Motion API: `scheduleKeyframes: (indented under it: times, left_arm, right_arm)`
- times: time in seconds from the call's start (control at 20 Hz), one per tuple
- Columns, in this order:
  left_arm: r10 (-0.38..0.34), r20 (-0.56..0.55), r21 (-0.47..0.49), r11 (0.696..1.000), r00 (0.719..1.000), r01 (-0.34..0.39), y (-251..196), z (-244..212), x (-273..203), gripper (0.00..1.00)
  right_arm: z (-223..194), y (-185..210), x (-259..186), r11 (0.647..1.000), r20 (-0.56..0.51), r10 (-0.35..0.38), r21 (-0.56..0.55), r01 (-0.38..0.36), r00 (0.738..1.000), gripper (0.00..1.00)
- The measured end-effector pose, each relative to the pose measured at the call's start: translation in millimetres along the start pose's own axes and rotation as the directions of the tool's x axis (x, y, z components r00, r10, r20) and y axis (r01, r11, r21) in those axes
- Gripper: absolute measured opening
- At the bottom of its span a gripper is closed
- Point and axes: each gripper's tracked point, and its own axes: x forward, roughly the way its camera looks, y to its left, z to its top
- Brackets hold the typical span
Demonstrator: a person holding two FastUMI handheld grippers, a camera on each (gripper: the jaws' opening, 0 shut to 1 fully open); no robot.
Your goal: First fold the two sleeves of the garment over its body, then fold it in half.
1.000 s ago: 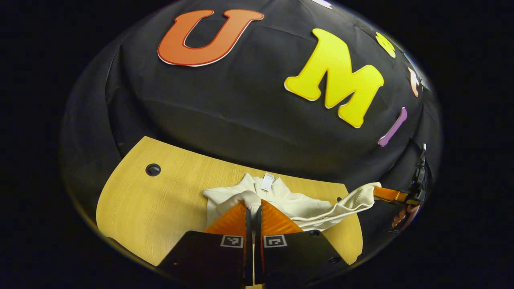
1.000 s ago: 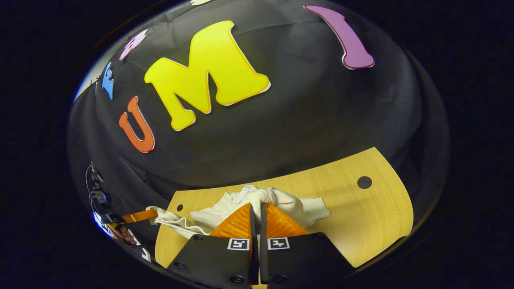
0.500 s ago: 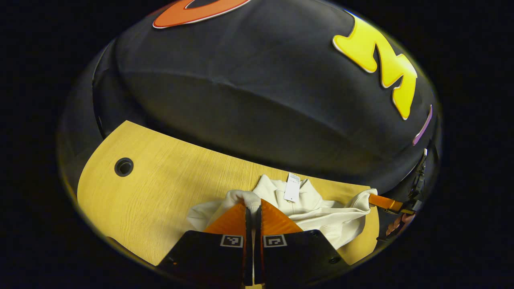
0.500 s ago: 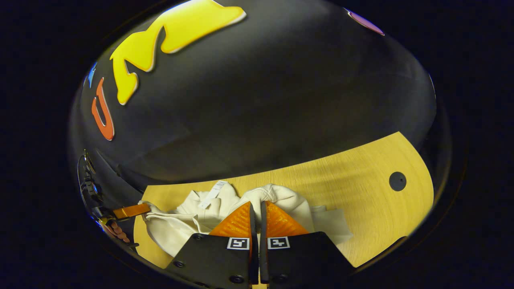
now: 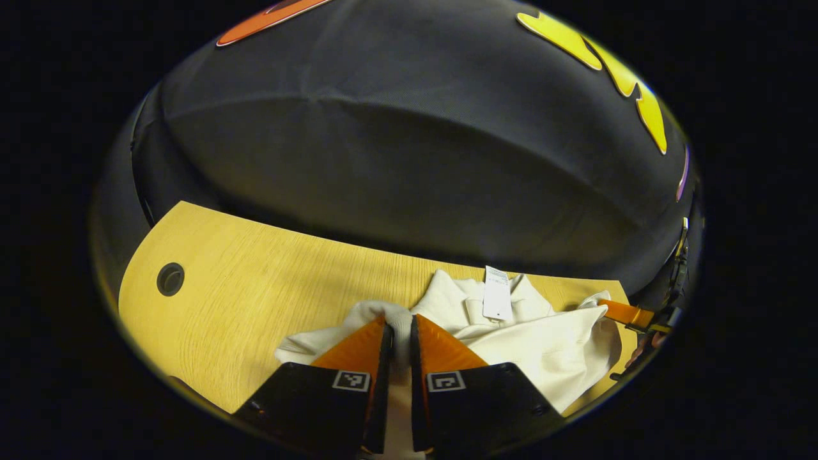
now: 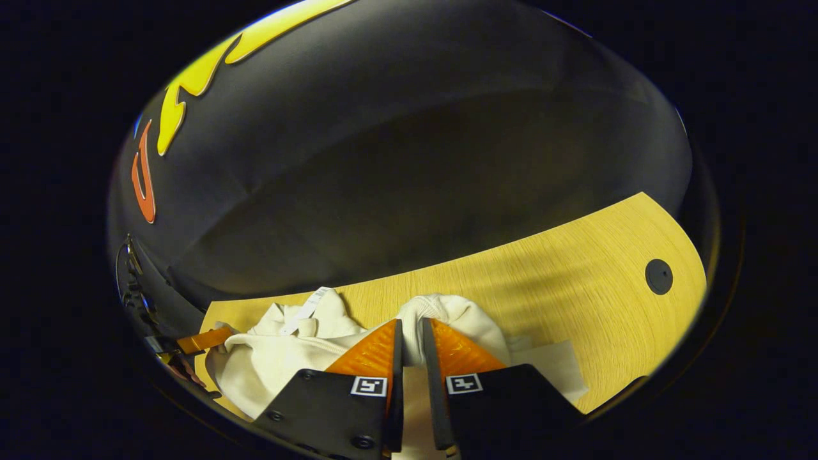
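A cream garment (image 5: 543, 345) lies bunched on the wooden table (image 5: 255, 281), its white neck tag (image 5: 496, 300) facing up. My left gripper (image 5: 397, 319) is shut on a folded edge of the cloth, which fills the narrow gap between its fingers. In the right gripper view the garment (image 6: 275, 358) spreads to the left and my right gripper (image 6: 411, 322) is shut on another rolled edge. Each gripper is low over the table. The right gripper (image 5: 629, 313) also appears at the garment's far right corner, and the left gripper (image 6: 204, 340) at its far left corner.
The table has a round cable hole (image 5: 170, 279) far to the left, and the same kind of hole (image 6: 658, 276) shows far right in the right gripper view. Bare wood (image 6: 562, 268) stretches beyond the garment. The black booth wall rises right behind the table's back edge.
Both grippers have come down and forward, laying the held edges onto the garment near the collar. The gap between each pair of fingers is slightly wider than before.
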Motion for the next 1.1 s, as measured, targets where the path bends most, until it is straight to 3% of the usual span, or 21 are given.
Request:
scheduleKeyframes:
  times: [0.05, 0.1, 0.15, 0.2, 0.25, 0.3, 0.35, 0.45, 0.5, 0.55, 0.6, 0.7, 0.8, 0.95, 1.1]
  left_arm:
    - [0.004, 0.009, -0.001, 1.000, 1.000, -0.004, 0.4, 4.5, -2.0, 0.31]
    - [0.016, 0.030, 0.003, 1.000, 0.999, -0.017, 1.9, 9.4, -5.5, 0.32]
    - [0.030, 0.057, 0.004, 1.000, 0.998, -0.031, 4.6, 18.1, -12.4, 0.47]
    - [0.049, 0.087, 0.007, 0.999, 0.995, -0.050, 9.7, 27.4, -20.0, 0.62]
    - [0.072, 0.112, 0.014, 0.997, 0.991, -0.074, 17.6, 35.4, -25.5, 0.88]
    - [0.096, 0.127, 0.021, 0.995, 0.987, -0.100, 22.9, 41.0, -34.1, 1.00]
    - [0.110, 0.148, 0.021, 0.993, 0.983, -0.114, 24.4, 47.5, -47.9, 0.98]
    - [0.113, 0.206, 0.036, 0.992, 0.972, -0.123, 18.3, 52.3, -76.7, 0.98]
    - [0.116, 0.239, 0.050, 0.990, 0.964, -0.131, 15.0, 55.2, -94.1, 0.98]
    - [0.115, 0.268, 0.064, 0.988, 0.957, -0.137, 8.9, 56.0, -111.2, 0.99]
    - [0.111, 0.296, 0.075, 0.987, 0.949, -0.139, 1.1, 57.3, -126.5, 0.99]
    - [0.088, 0.371, 0.083, 0.988, 0.925, -0.128, -14.5, 66.3, -170.4, 0.99]
    - [0.056, 0.442, 0.092, 0.990, 0.895, -0.107, -35.0, 80.5, -219.2, 0.98]
    - [-0.022, 0.556, 0.153, 0.985, 0.831, -0.076, -65.0, 106.1, -308.7, 0.98]
    - [-0.077, 0.622, 0.229, 0.969, 0.779, -0.087, -99.3, 109.0, -386.4, 0.98]
  right_arm:
    - [10.8, -3.3, -2.8, 1.000, 0.024, 0.005, -0.001, -0.005, 1.000, 0.25]
    - [18.5, -9.3, -5.4, 1.000, 0.046, 0.000, -0.014, 0.000, 0.999, 0.29]
    - [26.5, -17.3, -9.7, 0.999, 0.066, -0.009, -0.034, 0.012, 0.998, 0.46]
    - [33.6, -21.3, -15.2, 0.998, 0.087, -0.013, -0.053, 0.018, 0.996, 0.55]
    - [33.1, -23.5, -23.7, 0.997, 0.100, -0.027, -0.073, 0.035, 0.995, 0.72]
    - [35.4, -22.5, -34.6, 0.995, 0.114, -0.033, -0.090, 0.043, 0.993, 0.74]
    - [37.7, -21.4, -44.1, 0.992, 0.131, -0.040, -0.111, 0.055, 0.991, 0.72]
    - [40.0, -16.5, -65.4, 0.986, 0.174, -0.049, -0.148, 0.075, 0.984, 0.89]
    - [42.4, -14.3, -79.8, 0.983, 0.199, -0.057, -0.161, 0.090, 0.978, 0.86]
    - [45.1, -8.8, -97.4, 0.980, 0.220, -0.063, -0.169, 0.101, 0.974, 0.96]
    - [47.4, 0.8, -120.6, 0.980, 0.242, -0.058, -0.171, 0.102, 0.969, 0.89]
    - [59.5, 17.0, -177.4, 0.978, 0.307, -0.046, -0.179, 0.105, 0.951, 0.91]
    - [73.5, 39.7, -238.0, 0.978, 0.381, -0.026, -0.183, 0.103, 0.924, 0.98]
    - [92.9, 79.4, -319.6, 0.961, 0.505, 0.034, -0.253, 0.111, 0.862, 0.97]
    - [86.8, 107.4, -389.5, 0.938, 0.558, 0.095, -0.327, 0.113, 0.824, 0.93]
